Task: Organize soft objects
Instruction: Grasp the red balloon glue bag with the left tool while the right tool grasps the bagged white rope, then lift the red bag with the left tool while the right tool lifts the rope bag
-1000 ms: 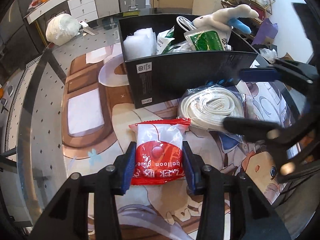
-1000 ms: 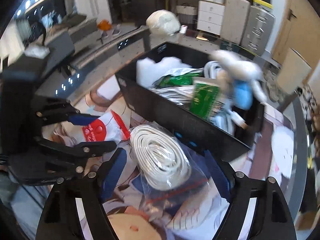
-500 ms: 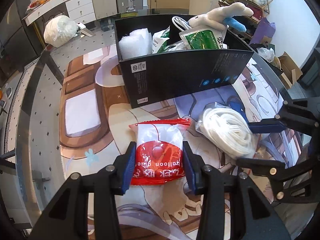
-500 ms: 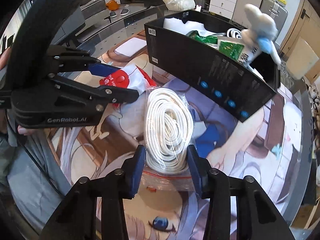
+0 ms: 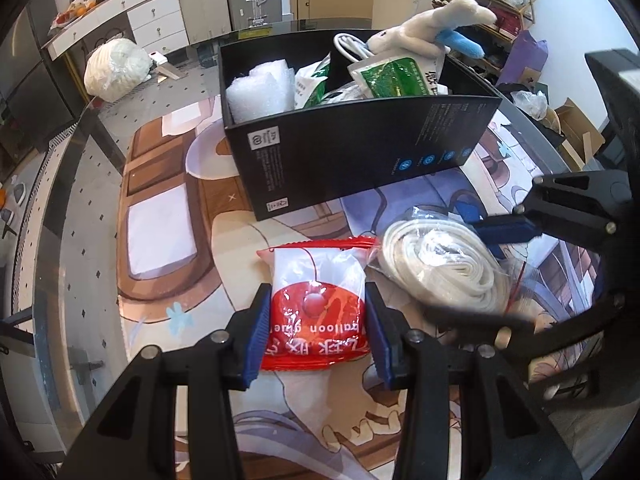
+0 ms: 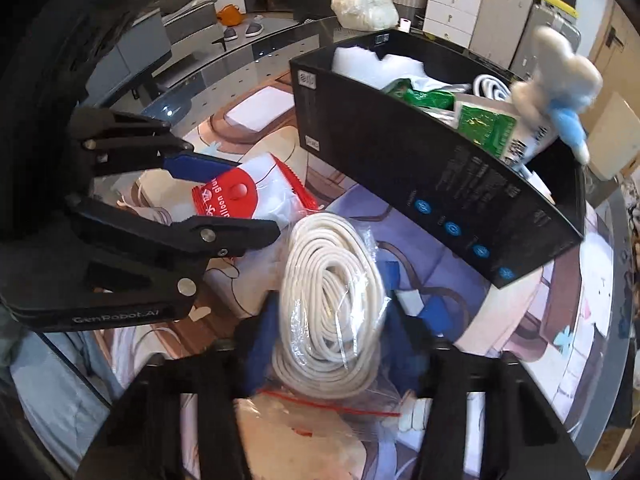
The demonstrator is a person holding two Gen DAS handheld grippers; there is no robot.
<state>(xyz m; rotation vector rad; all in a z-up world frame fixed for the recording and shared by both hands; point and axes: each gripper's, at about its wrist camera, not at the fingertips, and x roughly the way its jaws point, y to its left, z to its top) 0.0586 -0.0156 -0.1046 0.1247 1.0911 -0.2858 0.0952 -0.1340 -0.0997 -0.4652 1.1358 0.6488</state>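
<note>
A red and white packet (image 5: 318,308) printed with a red balloon and the words "balloon glue" is clamped between the blue pads of the left gripper (image 5: 316,330), its crimped red top edge pointing toward the black box (image 5: 360,160). The packet is puffy and glossy, white in the upper half and red below, and it rests on the illustrated mat (image 5: 160,216) that covers the table. Just beside it, to its right in the left wrist view, a coil of white cable sealed in a clear zip bag (image 6: 332,300) with a red closure strip is gripped by the right gripper (image 6: 332,336), whose jaws have just been closing and are now pressed on both flanks of the coil. The bag is crumpled and reflective, and the cable inside is wound in a long flattened oval; whether the bag is lifted clear of the mat cannot be told, as the right wrist view is blurred there. Behind both items the black box stands open on the mat, filled with a roll of bubble wrap (image 5: 260,92), green and white packets (image 5: 394,76), a white cable and a white plush toy (image 5: 428,30) with a blue part, which juts above the rim.
</note>
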